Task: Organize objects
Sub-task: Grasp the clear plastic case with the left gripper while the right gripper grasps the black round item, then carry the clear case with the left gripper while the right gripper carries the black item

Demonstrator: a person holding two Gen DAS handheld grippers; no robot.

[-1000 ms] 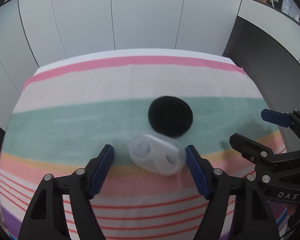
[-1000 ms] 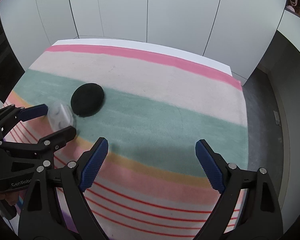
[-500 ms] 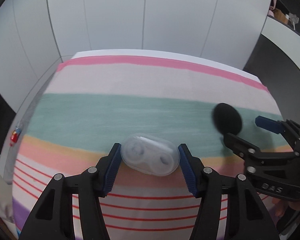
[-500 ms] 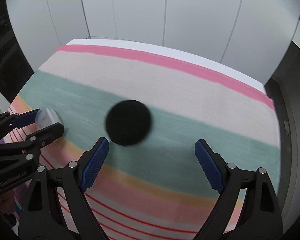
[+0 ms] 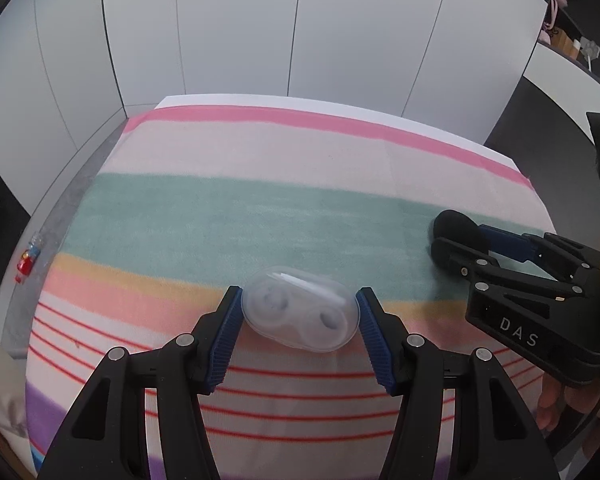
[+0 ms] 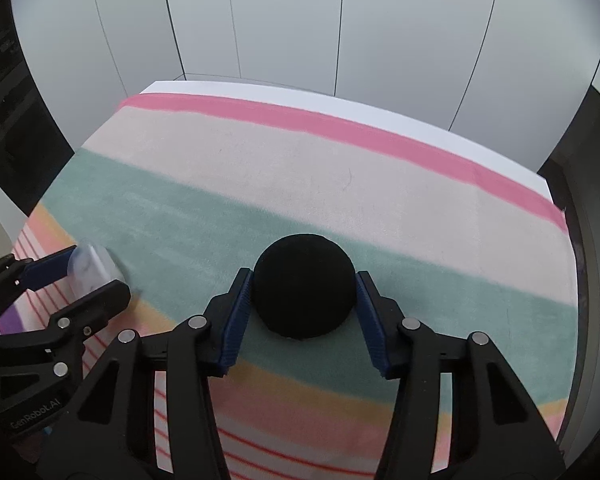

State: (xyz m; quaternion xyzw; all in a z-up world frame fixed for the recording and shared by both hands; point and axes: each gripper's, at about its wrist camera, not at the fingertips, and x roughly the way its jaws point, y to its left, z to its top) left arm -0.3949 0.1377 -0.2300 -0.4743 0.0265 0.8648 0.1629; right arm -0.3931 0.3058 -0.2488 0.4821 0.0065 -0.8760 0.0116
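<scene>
A clear oval plastic case (image 5: pixel 300 315) with two round wells sits between the blue pads of my left gripper (image 5: pixel 298 334), which is shut on it just above the striped cloth (image 5: pixel 260 216). A black round puff (image 6: pixel 304 285) sits between the pads of my right gripper (image 6: pixel 303 318), which is shut on it over the green stripe. In the left wrist view the puff (image 5: pixel 458 225) shows at the right in the right gripper (image 5: pixel 472 242). In the right wrist view the case (image 6: pixel 89 265) shows at the left in the left gripper (image 6: pixel 80 276).
The striped cloth (image 6: pixel 340 184) covers the table, which ends at white wall panels (image 5: pixel 236 28) behind. A small red object (image 5: pixel 25 264) lies on the floor ledge at the left. A dark counter (image 5: pixel 556 108) stands at the right.
The left gripper has closed on the clear case and drawn away to the left. The right gripper has moved over the black puff and closed on it.
</scene>
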